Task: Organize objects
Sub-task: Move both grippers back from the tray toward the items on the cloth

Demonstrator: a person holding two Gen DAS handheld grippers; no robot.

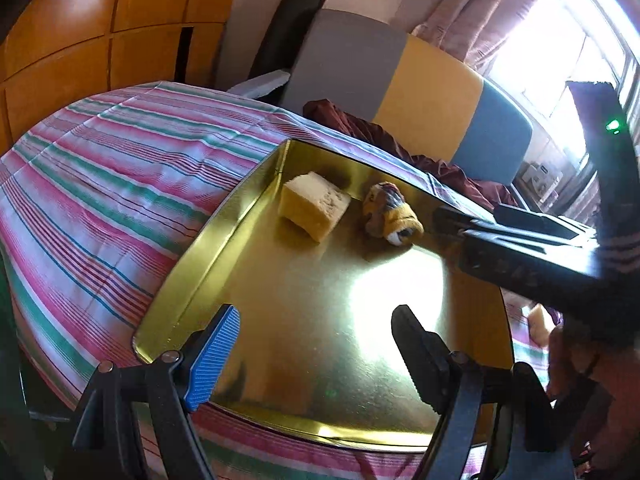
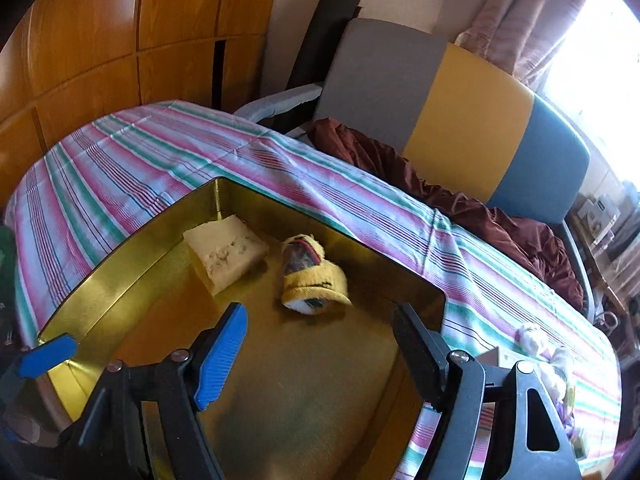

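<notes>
Two things already lay inside the gold tray (image 2: 120, 276): a yellow sponge (image 2: 226, 254) toward its far corner and a small yellow sock (image 2: 312, 280) just beside it, apart from the sponge. That much of the tidying looked done. More seemed left, since a few pale, blurred items (image 2: 540, 356) sat on the striped cloth (image 2: 160, 152) of the bench, outside the tray to the right; what they were could not be told.

The right hand-held gripper (image 2: 320, 356) hung over the tray with its jaws spread and nothing between them, the sock lying just ahead of its tips, untouched. The left hand-held gripper (image 1: 316, 354) was likewise spread and empty above the tray's near edge, with sponge and sock well ahead of it. In the left view the right hand-held gripper reached in from the right, its tips close to the sock.
</notes>
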